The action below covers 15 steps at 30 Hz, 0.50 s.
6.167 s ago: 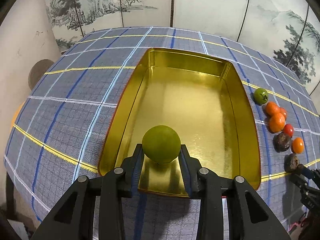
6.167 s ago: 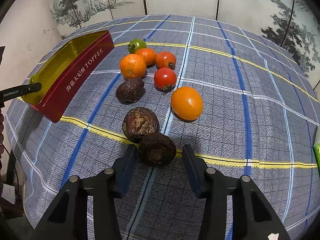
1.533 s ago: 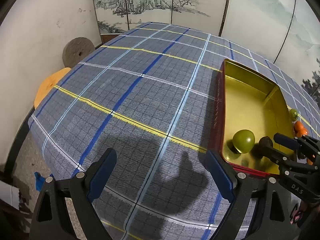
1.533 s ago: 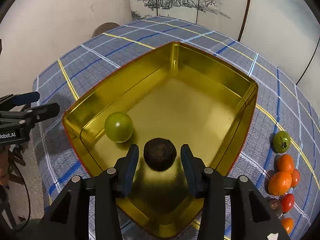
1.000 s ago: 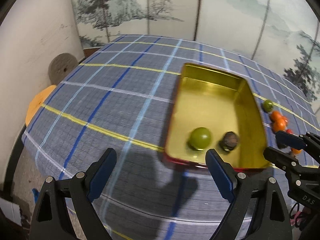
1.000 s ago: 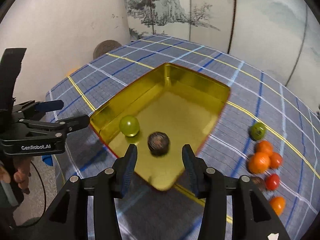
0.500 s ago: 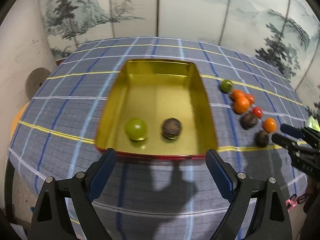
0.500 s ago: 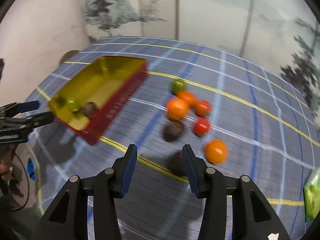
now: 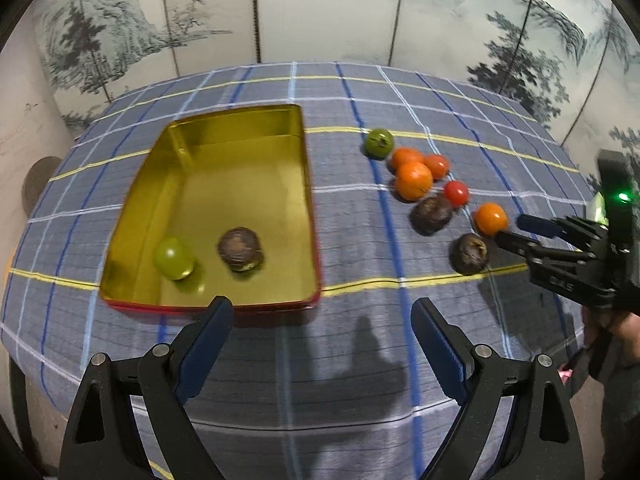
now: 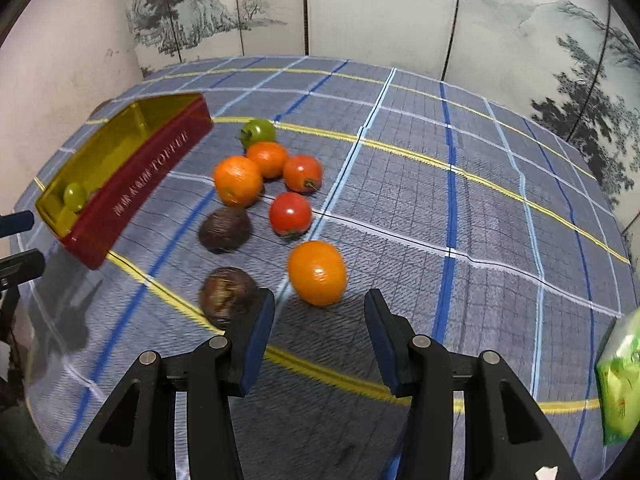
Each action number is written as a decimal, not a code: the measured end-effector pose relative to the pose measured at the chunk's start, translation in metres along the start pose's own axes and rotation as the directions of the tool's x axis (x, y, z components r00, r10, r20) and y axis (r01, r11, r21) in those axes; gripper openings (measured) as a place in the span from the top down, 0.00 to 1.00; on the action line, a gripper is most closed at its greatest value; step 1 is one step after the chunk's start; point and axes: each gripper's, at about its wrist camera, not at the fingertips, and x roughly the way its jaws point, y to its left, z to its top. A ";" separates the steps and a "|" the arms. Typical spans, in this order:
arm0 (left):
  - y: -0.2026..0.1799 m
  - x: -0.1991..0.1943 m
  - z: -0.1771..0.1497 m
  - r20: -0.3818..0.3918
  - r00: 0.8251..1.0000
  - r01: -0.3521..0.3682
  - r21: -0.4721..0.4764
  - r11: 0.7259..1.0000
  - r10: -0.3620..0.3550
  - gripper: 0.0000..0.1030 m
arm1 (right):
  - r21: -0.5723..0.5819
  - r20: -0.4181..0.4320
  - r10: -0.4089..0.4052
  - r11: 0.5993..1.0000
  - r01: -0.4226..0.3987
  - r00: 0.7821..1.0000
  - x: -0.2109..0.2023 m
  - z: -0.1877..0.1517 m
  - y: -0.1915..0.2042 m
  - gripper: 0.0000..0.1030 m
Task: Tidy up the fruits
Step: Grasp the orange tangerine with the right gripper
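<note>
A gold tin with red sides (image 9: pixel 308 200) (image 10: pixel 132 184) holds a green fruit (image 9: pixel 174 258) (image 10: pixel 75 196) and a dark brown fruit (image 9: pixel 240 249). Right of it on the cloth lie a green tomato (image 9: pixel 379 143) (image 10: pixel 259 131), oranges (image 9: pixel 414 180) (image 10: pixel 237 180) (image 10: pixel 317 272), red tomatoes (image 9: pixel 456 193) (image 10: pixel 290 214) and two dark fruits (image 9: pixel 469 254) (image 10: pixel 226 296) (image 10: pixel 225 229). My left gripper (image 9: pixel 322 328) is open and empty, in front of the tin. My right gripper (image 10: pixel 320 320) (image 9: pixel 516 230) is open and empty, just short of the nearest orange and dark fruit.
A blue checked cloth (image 10: pixel 480 200) covers the round table. A green packet (image 10: pixel 618 376) lies at the table's right edge. A painted folding screen (image 9: pixel 320 12) stands behind the table.
The left gripper let go of the green fruit in the tin and pulled back. The right gripper put a dark fruit in the tin, then swung right to the fruit group.
</note>
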 end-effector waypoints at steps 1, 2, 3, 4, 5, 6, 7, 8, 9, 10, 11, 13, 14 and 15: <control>-0.004 0.002 0.000 -0.006 1.000 0.002 0.006 1.000 -0.002 0.12 | -0.006 -0.005 0.003 1.000 -0.003 1.000 0.004 0.000 -0.001 0.57; -0.009 0.004 0.001 -0.010 1.000 0.005 0.012 1.000 -0.005 0.12 | -0.012 -0.012 0.007 1.000 -0.008 1.000 0.009 0.000 -0.003 0.57; -0.013 0.006 0.001 -0.011 1.000 0.008 0.019 1.000 -0.007 0.12 | -0.017 -0.016 0.013 1.000 -0.013 1.000 0.013 0.001 -0.003 0.57; -0.017 0.007 0.001 -0.014 1.000 0.008 0.024 1.000 -0.007 0.12 | -0.022 -0.017 0.017 1.000 -0.018 1.000 0.016 0.001 -0.004 0.58; -0.019 0.009 0.002 -0.018 1.000 0.008 0.027 1.000 -0.008 0.12 | -0.026 -0.019 0.023 0.999 -0.024 1.000 0.019 0.002 -0.005 0.58; -0.022 0.010 0.001 -0.021 1.000 0.010 0.030 1.000 -0.010 0.12 | -0.027 -0.019 0.030 0.999 -0.031 0.999 0.021 0.003 -0.006 0.58; -0.025 0.013 0.002 -0.024 1.000 0.013 0.028 1.000 -0.012 0.12 | -0.029 -0.018 0.037 0.999 -0.037 0.999 0.024 0.004 -0.006 0.58; -0.027 0.015 0.003 -0.026 1.000 0.013 0.027 1.000 -0.012 0.12 | -0.034 -0.017 0.041 0.999 -0.042 0.999 0.026 0.005 -0.006 0.58; -0.029 0.018 0.004 -0.031 0.999 0.012 0.026 1.000 -0.011 0.12 | -0.039 -0.017 0.044 0.998 -0.045 0.999 0.028 0.006 -0.006 0.58; -0.031 0.020 0.004 -0.033 0.999 0.009 0.024 1.000 -0.008 0.12 | -0.044 -0.012 0.045 0.998 -0.046 0.999 0.029 0.007 -0.006 0.58; -0.033 0.021 0.005 -0.027 1.000 -0.001 0.026 1.000 0.001 0.12 | -0.050 -0.009 0.046 0.998 -0.046 0.999 0.030 0.007 -0.005 0.58; -0.038 0.024 0.007 -0.024 1.000 -0.003 0.031 1.000 0.004 0.12 | -0.060 -0.002 0.051 0.997 -0.051 0.999 0.031 0.009 -0.003 0.61; -0.040 0.025 0.009 -0.025 1.000 -0.007 0.032 0.999 0.008 0.12 | -0.061 0.003 0.054 0.997 -0.054 0.999 0.031 0.009 -0.002 0.64; -0.042 0.026 0.010 -0.026 1.000 -0.004 0.030 1.000 0.005 0.12 | -0.062 0.007 0.058 0.996 -0.058 0.998 0.031 0.009 -0.002 0.66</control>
